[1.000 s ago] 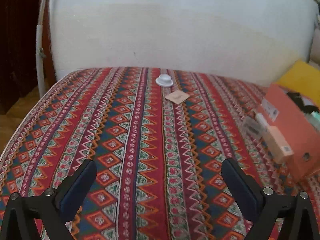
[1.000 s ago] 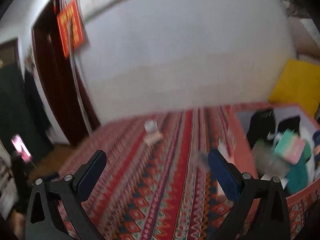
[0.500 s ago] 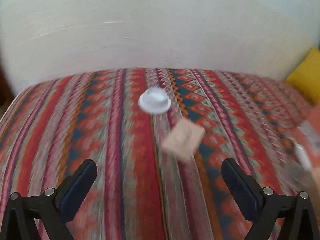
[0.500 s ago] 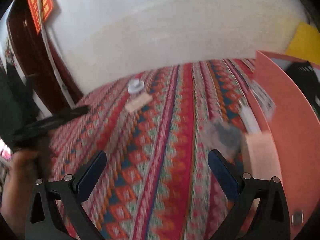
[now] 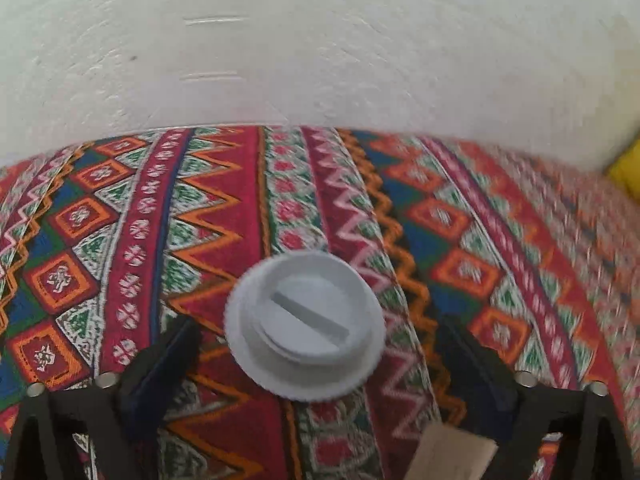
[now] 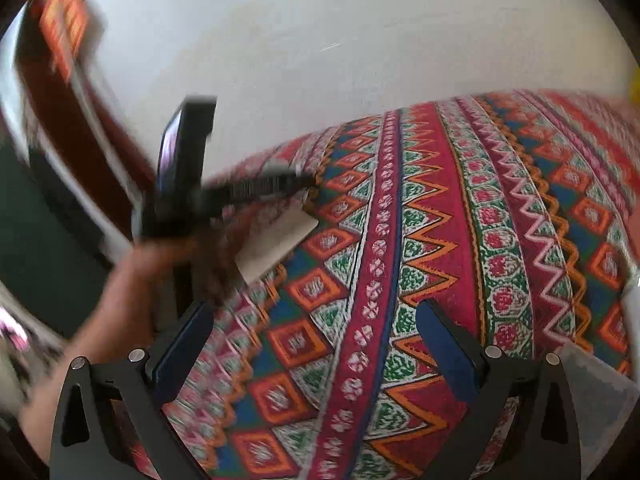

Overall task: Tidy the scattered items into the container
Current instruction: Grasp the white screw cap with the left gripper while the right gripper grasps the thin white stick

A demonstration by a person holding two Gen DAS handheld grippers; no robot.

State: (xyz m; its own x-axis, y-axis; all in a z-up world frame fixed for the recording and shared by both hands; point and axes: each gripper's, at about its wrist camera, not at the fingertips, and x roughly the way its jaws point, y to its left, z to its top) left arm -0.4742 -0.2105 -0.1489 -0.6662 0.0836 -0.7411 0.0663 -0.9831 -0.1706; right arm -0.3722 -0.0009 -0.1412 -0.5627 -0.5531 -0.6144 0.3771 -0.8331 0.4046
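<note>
A white round cap (image 5: 304, 324) with a raised bar on top lies on the patterned cloth (image 5: 224, 208). My left gripper (image 5: 318, 322) straddles it. Its jaws are closing, but a strip of cloth still shows on each side between pad and cap. A tan card (image 5: 448, 456) lies just behind the cap, under the right finger, and the same tan card (image 6: 276, 240) shows in the right wrist view. My right gripper (image 6: 314, 307) hovers open over bare cloth with nothing between its fingers. The container is out of view.
A white wall (image 5: 320, 40) rises close behind the cloth's far edge. A yellow cushion (image 5: 628, 168) sits at the far right. A hand (image 6: 132, 276) holds the left gripper at the left of the right wrist view. A clear plastic item (image 6: 600, 400) lies by the right finger.
The left gripper has travelled forward and down to the white cap, which now sits between its fingers, and the fingers stand closer together. The right gripper swung down and left; the orange box left its view.
</note>
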